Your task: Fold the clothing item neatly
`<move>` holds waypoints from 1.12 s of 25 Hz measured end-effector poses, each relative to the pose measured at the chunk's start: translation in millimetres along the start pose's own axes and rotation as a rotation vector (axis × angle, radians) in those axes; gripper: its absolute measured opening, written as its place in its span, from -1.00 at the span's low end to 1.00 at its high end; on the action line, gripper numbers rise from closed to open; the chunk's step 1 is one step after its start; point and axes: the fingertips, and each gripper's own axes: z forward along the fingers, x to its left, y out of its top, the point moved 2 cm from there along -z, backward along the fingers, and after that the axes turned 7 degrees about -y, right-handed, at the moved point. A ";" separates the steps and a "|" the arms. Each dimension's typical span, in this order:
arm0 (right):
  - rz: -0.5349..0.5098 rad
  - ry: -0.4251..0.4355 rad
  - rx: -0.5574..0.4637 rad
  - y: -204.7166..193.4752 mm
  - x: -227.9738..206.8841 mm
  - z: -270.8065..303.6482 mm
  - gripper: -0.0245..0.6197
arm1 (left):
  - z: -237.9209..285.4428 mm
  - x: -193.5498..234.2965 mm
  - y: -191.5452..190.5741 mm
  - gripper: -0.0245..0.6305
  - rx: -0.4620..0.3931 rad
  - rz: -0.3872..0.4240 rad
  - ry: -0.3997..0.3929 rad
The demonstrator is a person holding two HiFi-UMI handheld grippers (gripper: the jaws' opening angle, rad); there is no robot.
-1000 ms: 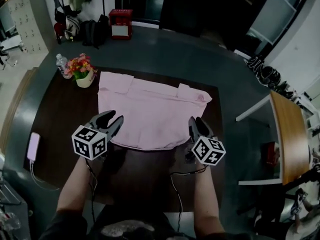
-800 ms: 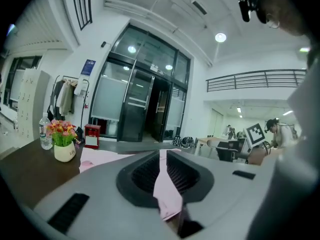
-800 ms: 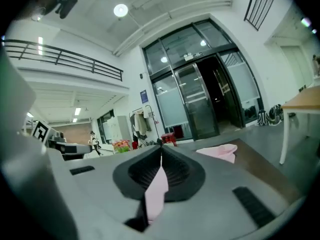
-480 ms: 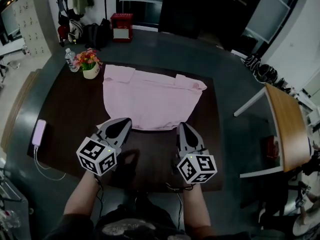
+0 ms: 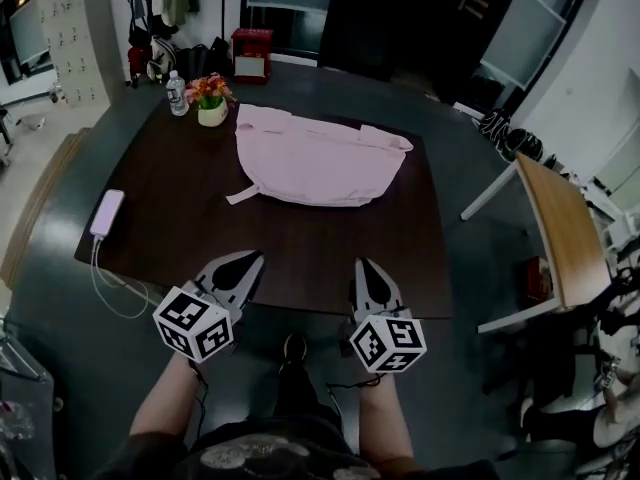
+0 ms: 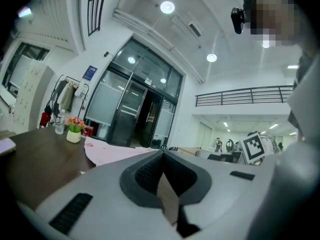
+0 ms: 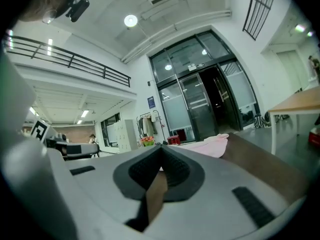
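A second ago I had both tools out at the near hem of the pink garment point(image 5: 320, 163), jaws spread. Now the left tool point(image 5: 245, 265) and the right tool point(image 5: 365, 271) sit over the near edge of the counter point(image 5: 180, 218). The garment lies well ahead of them on the far half of the counter, with bare dark wood between. It looks more compact than before, and a narrow strip of cloth pokes out on its left side.

Both tools are pressed together with nothing in them. In each gripper view the dark pads meet at the tips and no cloth shows between them.

My forearms come up from the bottom of the head view, roughly parallel. The tools lie side by side and point level, straight ahead at the garment. Their marker cubes, the left cube point(image 5: 192, 323) and the right cube point(image 5: 388, 343), sit at the rear towards me.

Far ahead of the left tool, by the garment's left corner, stand a flower pot point(image 5: 211, 113) and a water bottle point(image 5: 177, 95). Off to that tool's left a pink phone point(image 5: 106, 213) lies on the counter.
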 end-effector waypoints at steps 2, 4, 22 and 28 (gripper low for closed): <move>0.006 -0.007 -0.014 -4.8 19.2 -41.3 -0.94 | -35.2 -26.8 -3.5 -0.89 0.002 0.029 -0.006; 0.034 -0.018 -0.030 -10.0 37.5 -81.5 -0.94 | -69.2 -53.3 -9.3 -0.89 0.000 0.041 -0.015; -0.070 -0.091 -0.004 -37.2 105.1 -257.4 -0.95 | -200.8 -172.7 -50.1 -0.89 0.005 -0.028 -0.134; -0.119 -0.109 0.013 -41.9 97.2 -272.9 -0.95 | -201.8 -184.9 -57.3 -0.89 0.014 -0.039 -0.163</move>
